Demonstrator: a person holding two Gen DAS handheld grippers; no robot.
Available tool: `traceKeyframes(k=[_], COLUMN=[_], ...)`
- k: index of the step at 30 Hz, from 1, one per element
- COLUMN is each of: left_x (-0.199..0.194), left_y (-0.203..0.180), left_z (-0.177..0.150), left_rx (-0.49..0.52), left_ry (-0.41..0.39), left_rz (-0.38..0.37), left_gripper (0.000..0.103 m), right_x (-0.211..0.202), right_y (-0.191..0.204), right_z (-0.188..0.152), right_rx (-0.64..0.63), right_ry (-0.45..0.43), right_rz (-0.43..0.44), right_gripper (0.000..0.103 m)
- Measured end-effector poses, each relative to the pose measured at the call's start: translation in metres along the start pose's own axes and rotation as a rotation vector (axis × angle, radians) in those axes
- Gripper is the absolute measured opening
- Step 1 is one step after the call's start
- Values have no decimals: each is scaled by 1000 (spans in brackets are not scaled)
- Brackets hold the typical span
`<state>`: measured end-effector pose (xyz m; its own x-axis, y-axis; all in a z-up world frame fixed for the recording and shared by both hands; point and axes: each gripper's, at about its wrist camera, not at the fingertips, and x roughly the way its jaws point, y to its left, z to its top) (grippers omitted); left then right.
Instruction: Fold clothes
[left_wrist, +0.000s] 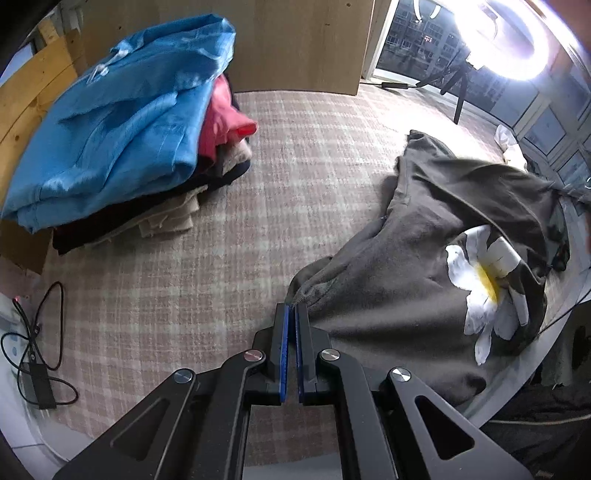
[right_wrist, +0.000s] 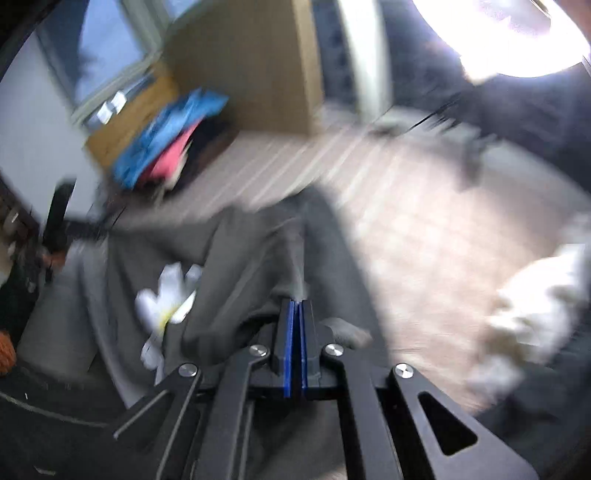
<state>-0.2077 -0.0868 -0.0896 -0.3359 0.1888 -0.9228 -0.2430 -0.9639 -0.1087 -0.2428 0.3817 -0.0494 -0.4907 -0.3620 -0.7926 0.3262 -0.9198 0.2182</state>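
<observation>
Mid-fold on the grey sweatshirt (left_wrist: 424, 258), rumpled on the checked bedcover (left_wrist: 221, 240) near the folded pile (left_wrist: 110, 147). Left tongs (left_wrist: 294, 308) pinched on its ribbed edge; right tongs (right_wrist: 298, 303) pinched on another fold. Next, probably: carrying both edges across together, evenly.

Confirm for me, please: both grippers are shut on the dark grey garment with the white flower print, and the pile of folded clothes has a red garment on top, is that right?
Not quite. The top of the pile of folded clothes is a blue garment; the pink one lies beneath it, as the left wrist view shows. The rest holds: the left gripper and right gripper are both shut on the dark grey garment with the white flower print.
</observation>
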Motion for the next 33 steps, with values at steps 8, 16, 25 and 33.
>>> traceKeyframes(k=[8,16,25,33], left_x=[13,28,24,20], left_y=[-6,-6,-14,-20], left_z=[-15,-22,-25,-28], left_rx=[23,15,14,21], left_ry=[49,100,103,97], left_rz=[-8,21,39,38], left_gripper=[3,3,3,3], right_x=[-4,35,78,104], right_y=[-53,9,110,125], right_z=[-53,-20,-33,-34], right_rx=[91,-218,-744,-855], right_ry=[320,223,305,335], right_rz=[-341,36,239,303], right_gripper=[29,31,44,28])
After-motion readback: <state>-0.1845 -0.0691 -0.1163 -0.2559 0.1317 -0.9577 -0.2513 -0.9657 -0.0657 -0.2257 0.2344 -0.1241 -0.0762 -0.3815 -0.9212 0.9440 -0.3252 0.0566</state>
